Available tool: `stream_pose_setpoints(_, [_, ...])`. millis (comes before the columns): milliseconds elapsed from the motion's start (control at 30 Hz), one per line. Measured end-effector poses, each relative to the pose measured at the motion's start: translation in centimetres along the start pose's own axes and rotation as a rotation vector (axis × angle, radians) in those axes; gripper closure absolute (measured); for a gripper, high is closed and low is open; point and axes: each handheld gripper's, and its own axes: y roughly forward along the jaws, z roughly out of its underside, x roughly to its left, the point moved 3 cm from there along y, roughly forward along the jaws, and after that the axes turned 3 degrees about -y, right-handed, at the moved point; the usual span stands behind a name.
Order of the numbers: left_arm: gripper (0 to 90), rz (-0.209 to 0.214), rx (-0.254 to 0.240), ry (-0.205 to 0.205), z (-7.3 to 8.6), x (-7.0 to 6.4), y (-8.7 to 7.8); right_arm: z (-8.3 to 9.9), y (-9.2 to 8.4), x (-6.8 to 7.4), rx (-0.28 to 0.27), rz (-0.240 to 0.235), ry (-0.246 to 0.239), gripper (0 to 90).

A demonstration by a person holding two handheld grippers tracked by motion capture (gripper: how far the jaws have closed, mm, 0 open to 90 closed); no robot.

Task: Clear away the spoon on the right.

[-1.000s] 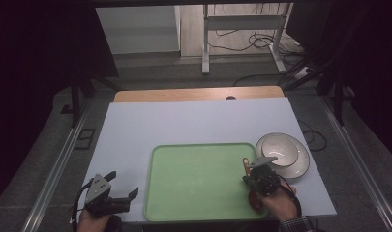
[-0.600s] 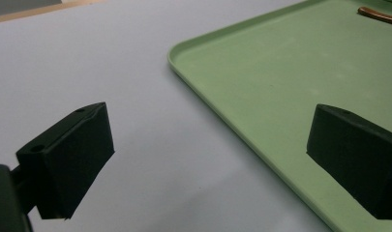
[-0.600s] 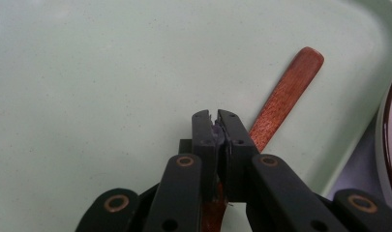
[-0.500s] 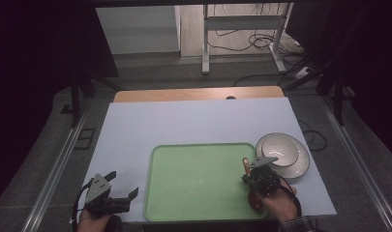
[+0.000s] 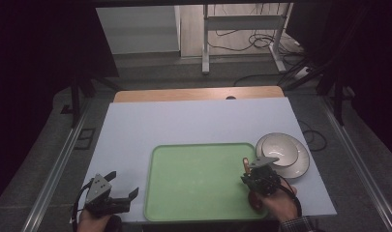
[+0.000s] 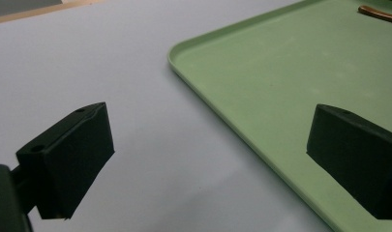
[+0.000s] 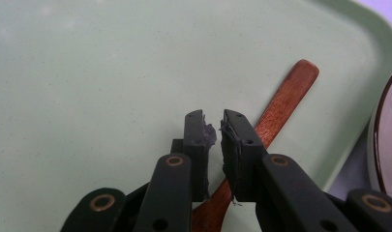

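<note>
A slim brown wooden utensil (image 7: pixel 285 96) lies at an angle on the right side of a pale green tray (image 7: pixel 111 72), its rounded end near the rim. My right gripper (image 7: pixel 213 121) sits low over it, jaws closed to a thin slit, with the handle running under and between them. In the high view that gripper (image 5: pixel 248 173) is at the tray's (image 5: pixel 198 183) right edge and the utensil's tip (image 5: pixel 245 162) pokes out beyond it. My left gripper (image 5: pixel 123 183) rests on the table left of the tray, jaws wide apart around nothing (image 6: pixel 210 125).
A white plate (image 5: pixel 283 152) with a dark rim sits on the table just right of the tray, close to my right gripper. The pale table surface stretches away beyond the tray. The tray's near left corner (image 6: pixel 184 48) lies just ahead of my left gripper.
</note>
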Motion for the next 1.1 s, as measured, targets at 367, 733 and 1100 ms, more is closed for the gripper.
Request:
stream_pose_setpoints(367, [2.4,-0.002,0.002,0.002,0.0,0.0,0.0,-0.3,-0.4,0.1,-0.021,0.005,-0.008,74.4])
stream_pose_setpoints(733, [2.4,-0.002,0.003,0.0,0.0,0.0,0.0,-0.7,-0.8,0.3,-0.043,0.0,-0.033,68.2])
stream_pose_setpoints(1100, [2.4,-0.002,0.002,-0.002,0.0,0.0,0.0,-0.9,-1.1,0.1,-0.058,0.014,-0.028,55.3])
